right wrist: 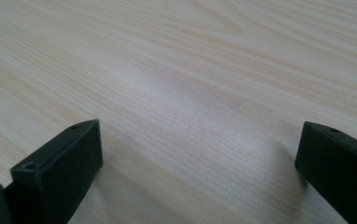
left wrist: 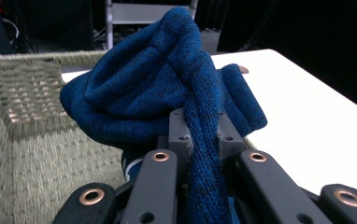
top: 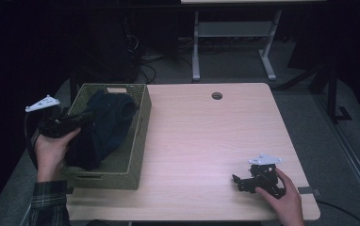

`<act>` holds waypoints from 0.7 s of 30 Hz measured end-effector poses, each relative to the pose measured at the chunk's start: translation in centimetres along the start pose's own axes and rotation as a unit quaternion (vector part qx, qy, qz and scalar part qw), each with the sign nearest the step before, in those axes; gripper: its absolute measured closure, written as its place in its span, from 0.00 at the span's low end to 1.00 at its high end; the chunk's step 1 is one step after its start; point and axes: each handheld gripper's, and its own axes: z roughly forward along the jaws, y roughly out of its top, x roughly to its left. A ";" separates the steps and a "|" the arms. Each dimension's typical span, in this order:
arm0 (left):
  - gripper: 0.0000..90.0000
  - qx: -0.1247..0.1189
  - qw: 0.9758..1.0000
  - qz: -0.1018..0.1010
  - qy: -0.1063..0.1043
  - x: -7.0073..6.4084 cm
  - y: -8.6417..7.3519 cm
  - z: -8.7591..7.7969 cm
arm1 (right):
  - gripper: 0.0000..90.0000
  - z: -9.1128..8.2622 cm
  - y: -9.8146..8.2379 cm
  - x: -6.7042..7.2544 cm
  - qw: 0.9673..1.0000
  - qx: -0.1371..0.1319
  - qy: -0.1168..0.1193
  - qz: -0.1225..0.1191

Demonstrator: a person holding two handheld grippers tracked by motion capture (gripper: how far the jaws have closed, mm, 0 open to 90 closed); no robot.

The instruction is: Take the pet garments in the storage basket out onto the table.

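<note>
At the left, the left gripper (top: pixel 81 117) is clamped on a fold of the blue knit garment (left wrist: pixel 162 88) over the woven basket (top: pixel 138 141), so lifting it clear seems next, while the right gripper (top: pixel 244 181) rests on the table (top: pixel 197 141), jaws apart

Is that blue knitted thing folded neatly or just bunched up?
Bunched up. The blue knit garment hangs in loose rolls and creases over the woven basket, one fold pinched in the left hand-held gripper.
</note>
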 end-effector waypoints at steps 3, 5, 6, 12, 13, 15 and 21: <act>0.90 -0.010 1.000 0.004 -0.002 -0.1 0.4 -0.2 | 0.01 0.0 0.0 0.0 1.000 0.000 0.000 0.000; 0.90 -0.013 1.000 0.006 -0.005 -0.2 0.7 -0.4 | 0.00 0.0 0.0 0.0 1.000 0.000 0.000 0.000; 0.90 -0.016 1.000 0.005 -0.007 -0.3 0.8 -0.4 | 0.00 0.0 0.0 0.0 1.000 0.000 0.000 0.000; 0.90 -0.022 1.000 0.011 -0.017 -0.7 2.0 -0.8 | 0.00 0.0 0.0 0.0 1.000 0.000 0.000 0.000; 0.90 -0.024 0.999 0.011 -0.020 -0.7 2.2 -0.8 | 0.00 0.0 0.0 0.0 1.000 0.000 0.000 0.000; 0.90 -0.028 0.999 0.010 -0.025 -0.9 2.7 -0.8 | 0.00 0.0 0.0 0.0 1.000 0.000 0.000 0.000; 0.90 -0.038 0.998 0.019 -0.041 -1.7 4.1 -0.9 | 0.00 0.0 0.0 0.0 1.000 0.000 0.000 0.000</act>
